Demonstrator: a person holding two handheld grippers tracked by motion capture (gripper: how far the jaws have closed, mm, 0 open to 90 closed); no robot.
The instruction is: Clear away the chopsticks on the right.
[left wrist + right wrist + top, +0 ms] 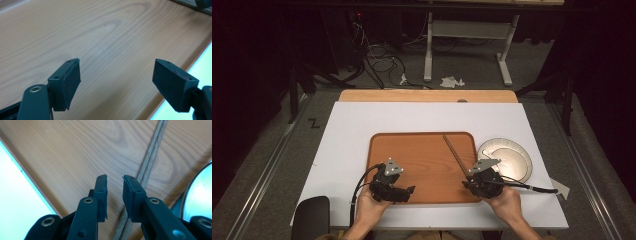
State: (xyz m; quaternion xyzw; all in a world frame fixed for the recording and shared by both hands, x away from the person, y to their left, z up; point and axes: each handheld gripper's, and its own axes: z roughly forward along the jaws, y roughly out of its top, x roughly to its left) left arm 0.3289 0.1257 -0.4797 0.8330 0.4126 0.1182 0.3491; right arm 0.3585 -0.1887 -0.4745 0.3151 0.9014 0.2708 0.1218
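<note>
My left gripper (408, 191) sits over the near left part of the wooden tray (422, 145), its jaws spread wide with only bare wood grain between them. In the left gripper view (116, 75) the tray's raised edge runs just past my right-hand jaw, and the white table cover (200, 65) shows beyond that edge.

My right gripper (468, 176) hovers over the tray's near right corner with its jaws drawn narrow, a slim gap left between the pads, and nothing gripped. A pair of chopsticks (455, 152) lies on the tray, running from under my right gripper's tips away toward the tray's far edge. In the right gripper view (115, 192) the chopsticks (150, 162) pass beneath the right-hand jaw and stretch forward and slightly to the right; I cannot tell whether that jaw touches them. They are not between the pads.

A round plate (508, 156) rests on the white cover just to the right of my right gripper, outside the tray; its pale rim (200, 195) shows at the right edge of that gripper's view.
</note>
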